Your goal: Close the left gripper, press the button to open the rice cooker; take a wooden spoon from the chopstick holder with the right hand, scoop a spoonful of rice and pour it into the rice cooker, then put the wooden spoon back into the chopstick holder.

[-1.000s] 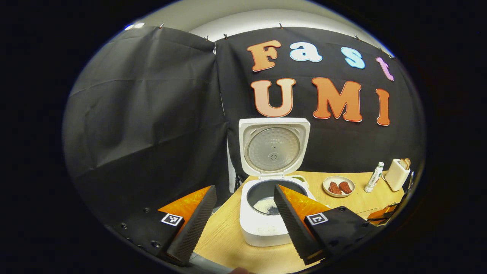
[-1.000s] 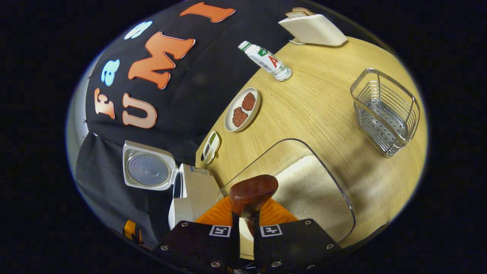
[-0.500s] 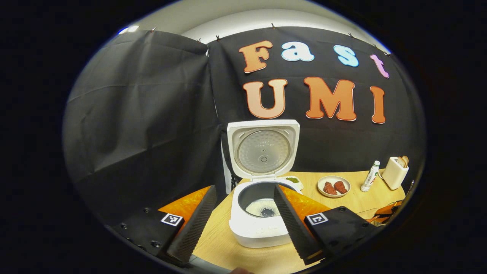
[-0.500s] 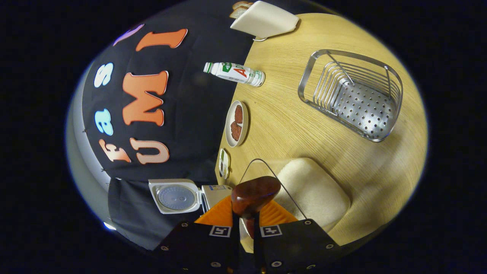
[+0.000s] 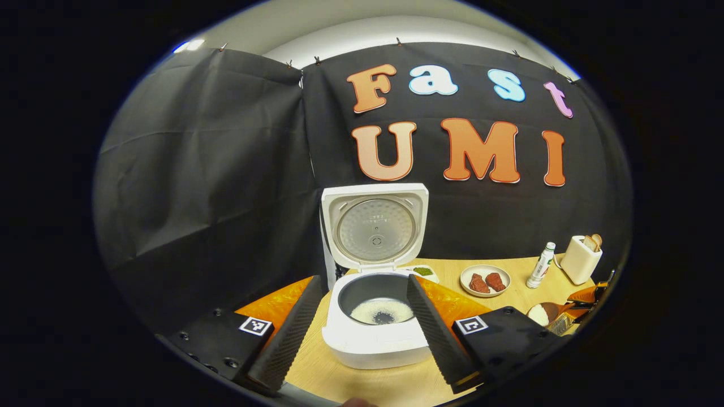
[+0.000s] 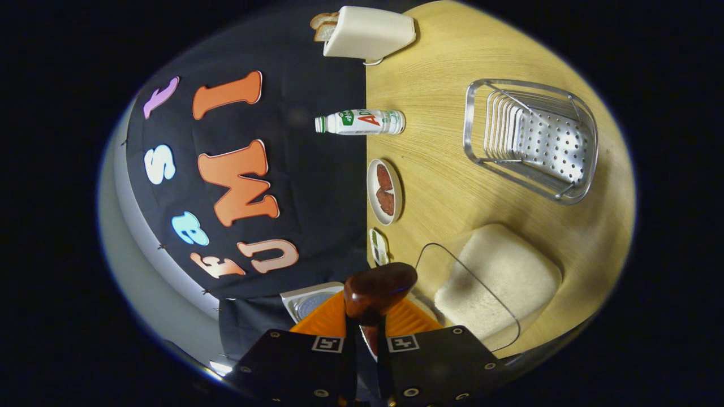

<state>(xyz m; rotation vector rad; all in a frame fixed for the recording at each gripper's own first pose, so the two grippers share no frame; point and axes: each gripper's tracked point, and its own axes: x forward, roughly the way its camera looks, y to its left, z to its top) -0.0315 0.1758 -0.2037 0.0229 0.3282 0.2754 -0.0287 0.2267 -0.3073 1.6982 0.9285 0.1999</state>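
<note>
Rice cooker (image 5: 376, 308) stands with its lid (image 5: 373, 226) raised upright at the back edge of the table (image 5: 362, 384), and a thin layer of rice (image 5: 382, 311) lies in its dark inner pot. So the button step is done, and some rice seems already to be in the pot, though I cannot tell from which scoop.

Over the last second the right gripper view has rolled about a quarter turn: the wall, which sat slantwise, now fills its left half, and the cooker has slid down to the bottom edge behind the wooden spoon (image 6: 379, 285). The right gripper (image 6: 365, 333) is clamped on the spoon's handle. In the left gripper view, far right of the cooker, the spoon bowl shows a white heap. My judgement is that a loaded scoop is being carried from the clear rice box (image 6: 495, 277) toward the cooker, with the pour next.

The left gripper (image 5: 362, 328) hangs in front of the cooker, fingers wide apart, holding nothing.

Right of the cooker come a small dish of green stuff (image 5: 423, 272), a plate of brownish pieces (image 5: 485, 281), a white bottle (image 5: 540, 265) and a toaster-like holder with slices (image 5: 578, 259); nearer, the empty steel chopstick holder (image 6: 531, 138).

The bottle carries green and red print; it is too small to read reliably.
</note>
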